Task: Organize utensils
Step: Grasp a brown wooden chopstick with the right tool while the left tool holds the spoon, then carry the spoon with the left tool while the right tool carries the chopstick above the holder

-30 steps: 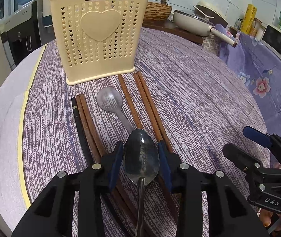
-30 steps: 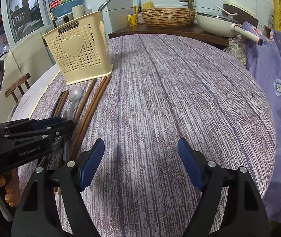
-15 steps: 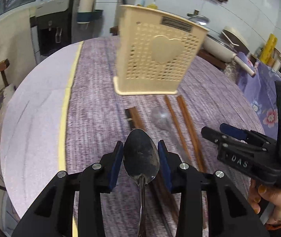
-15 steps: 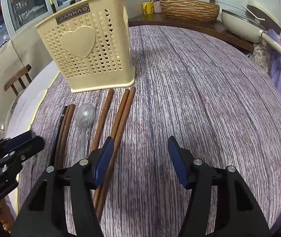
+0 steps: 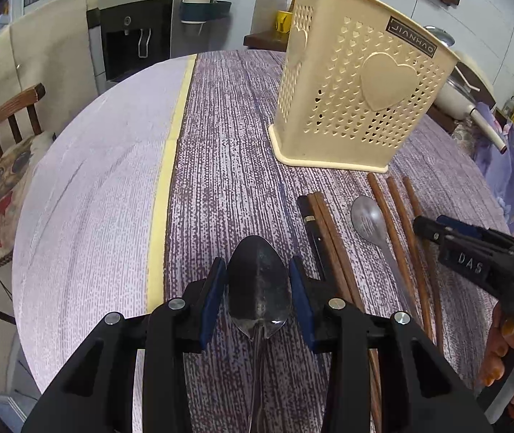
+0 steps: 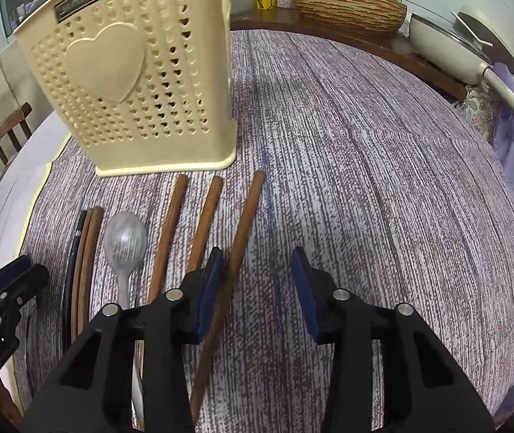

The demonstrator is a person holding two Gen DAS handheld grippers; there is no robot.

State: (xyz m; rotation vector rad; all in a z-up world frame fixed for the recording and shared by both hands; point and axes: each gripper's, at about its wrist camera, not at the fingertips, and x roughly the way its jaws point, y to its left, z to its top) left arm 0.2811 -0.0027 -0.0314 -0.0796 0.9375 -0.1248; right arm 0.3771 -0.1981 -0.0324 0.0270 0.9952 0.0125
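While both grippers pointed down at the table:
Left gripper (image 5: 257, 285): narrow, pads clamped on a dark metal spoon (image 5: 258, 281), bowl forward between the jaws.
Right gripper (image 6: 257, 290): jaws closing, not yet gripping; the rightmost brown chopstick (image 6: 237, 249) ran between them, against the left pad.
Utensil holder (image 6: 130, 83): cream, heart-perforated, upright ahead of the right jaws.
Grey spoon (image 6: 125, 245): flat, left of the right jaws.

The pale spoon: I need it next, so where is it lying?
In the right wrist view the pale spoon lies flat on the tablecloth, left of centre, before the cream holder, between a chopstick pair and a single brown chopstick.
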